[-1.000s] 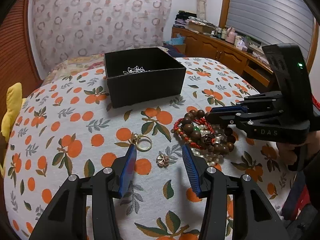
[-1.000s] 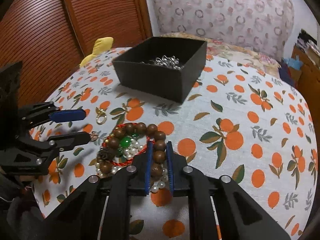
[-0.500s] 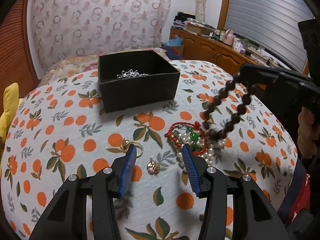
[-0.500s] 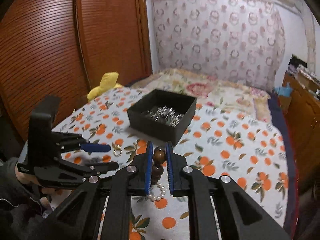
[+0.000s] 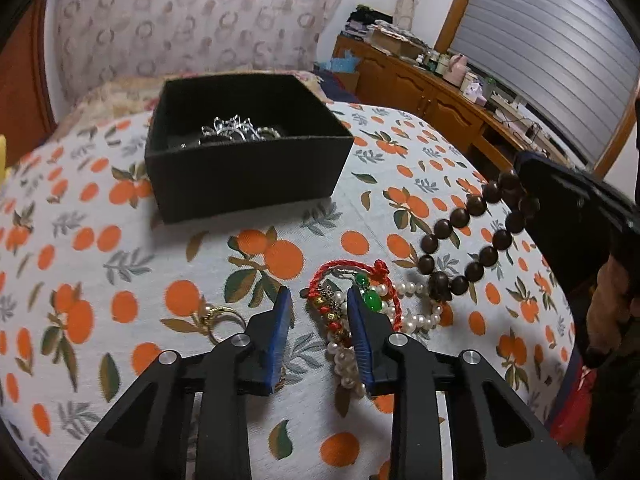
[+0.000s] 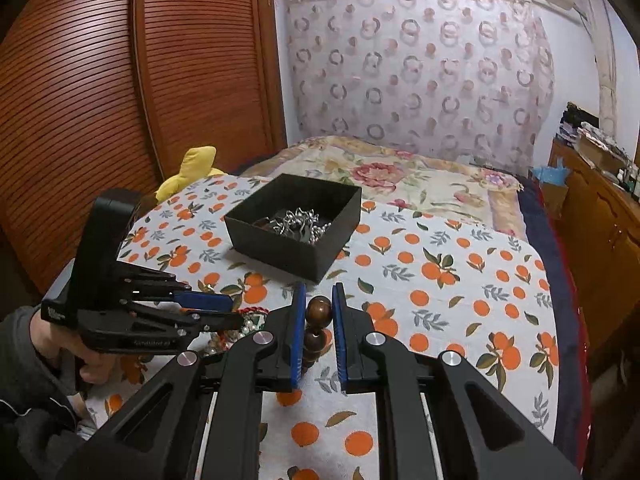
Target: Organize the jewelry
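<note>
- Writing: my left gripper (image 6: 224, 312) carries a pale logo and a line of small print on its body; both are too blurred for me to read.
- Near the cloth's left edge lies a gold ring (image 5: 222, 318), partly hidden behind my left finger.
- My left gripper's jaws are closing above the red cord bracelet (image 5: 352, 280) and pearl strand (image 5: 346, 360); nothing is pinched yet.
- The black box (image 5: 244, 176), toward the far edge of the orange-print cloth (image 5: 120, 240), holds silver jewelry (image 5: 236, 132), hard to make out.
- My right gripper (image 6: 319, 312) is clamped on the wooden bead bracelet (image 5: 472, 240), dangling above the cloth's right side; its top beads are hidden.
</note>
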{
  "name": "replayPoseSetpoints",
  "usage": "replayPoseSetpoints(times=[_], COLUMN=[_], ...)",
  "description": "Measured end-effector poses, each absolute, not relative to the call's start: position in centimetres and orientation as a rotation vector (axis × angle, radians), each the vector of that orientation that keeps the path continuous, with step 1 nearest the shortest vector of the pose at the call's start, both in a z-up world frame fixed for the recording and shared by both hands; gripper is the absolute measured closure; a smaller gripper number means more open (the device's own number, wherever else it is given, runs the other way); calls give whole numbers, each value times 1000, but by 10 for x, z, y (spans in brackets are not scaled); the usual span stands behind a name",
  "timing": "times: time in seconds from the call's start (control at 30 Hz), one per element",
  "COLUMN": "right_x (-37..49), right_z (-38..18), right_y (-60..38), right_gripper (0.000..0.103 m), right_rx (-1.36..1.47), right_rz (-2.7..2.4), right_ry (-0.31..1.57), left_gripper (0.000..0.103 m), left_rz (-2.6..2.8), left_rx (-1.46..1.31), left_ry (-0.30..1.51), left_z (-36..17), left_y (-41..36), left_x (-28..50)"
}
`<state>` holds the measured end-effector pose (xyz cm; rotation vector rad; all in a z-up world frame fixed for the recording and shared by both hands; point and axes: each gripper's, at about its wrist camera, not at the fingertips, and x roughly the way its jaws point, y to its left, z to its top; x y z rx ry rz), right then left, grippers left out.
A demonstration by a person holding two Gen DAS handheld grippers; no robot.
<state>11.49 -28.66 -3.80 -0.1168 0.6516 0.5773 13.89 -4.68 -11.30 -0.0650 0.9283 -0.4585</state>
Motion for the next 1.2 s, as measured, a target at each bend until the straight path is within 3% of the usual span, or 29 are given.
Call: replayPoseSetpoints(times=[0.17,0.6,1.2], right_x=[117,119,174], right_z=[-44,-40,23], right_y=[-289,-284,-253], right_gripper=[88,88,88], right_rx=[-104,-100,-102], right_rz=[575,588,670], right_ry=[663,650,530], left_gripper=[96,97,97], left_rz=[-467,-425,-339], left_rx=[-85,-65,-34], left_ry=[938,824,655], left_z=[-116,-80,-17], left_y=[-47,-39,-15], left_x=[139,129,169])
